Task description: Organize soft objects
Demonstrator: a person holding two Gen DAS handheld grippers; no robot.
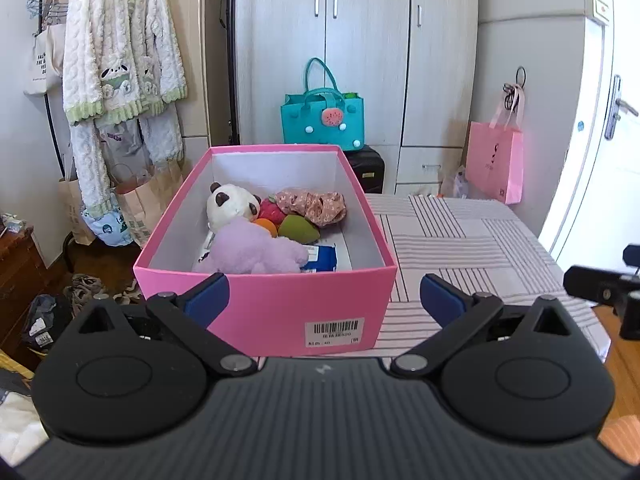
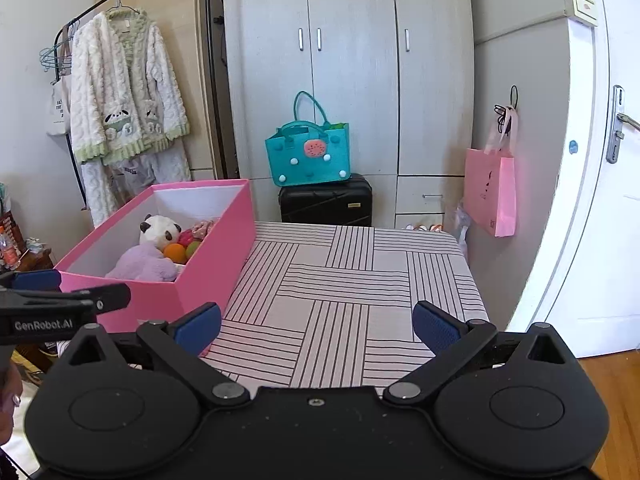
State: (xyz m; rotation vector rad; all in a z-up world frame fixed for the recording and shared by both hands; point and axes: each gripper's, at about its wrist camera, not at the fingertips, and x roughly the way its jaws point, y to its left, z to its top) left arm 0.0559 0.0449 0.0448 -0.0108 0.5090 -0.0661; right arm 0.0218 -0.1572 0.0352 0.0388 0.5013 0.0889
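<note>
A pink box [image 1: 280,304] stands on the striped table [image 1: 460,248]; it also shows at the left in the right wrist view [image 2: 200,272]. Inside lie a panda plush [image 1: 232,206], a purple plush [image 1: 256,250], a floral cloth [image 1: 316,204], red, orange and green soft fruits [image 1: 298,230] and a blue packet [image 1: 322,258]. My left gripper [image 1: 324,300] is open and empty, just in front of the box's near wall. My right gripper [image 2: 316,328] is open and empty over the table, right of the box.
A teal bag [image 2: 308,152] sits on a black suitcase [image 2: 326,200] by the wardrobe. A pink paper bag [image 2: 490,192] hangs at the right. A fluffy robe [image 1: 120,48] hangs on a rack at the left. The left gripper's side shows in the right wrist view [image 2: 60,304].
</note>
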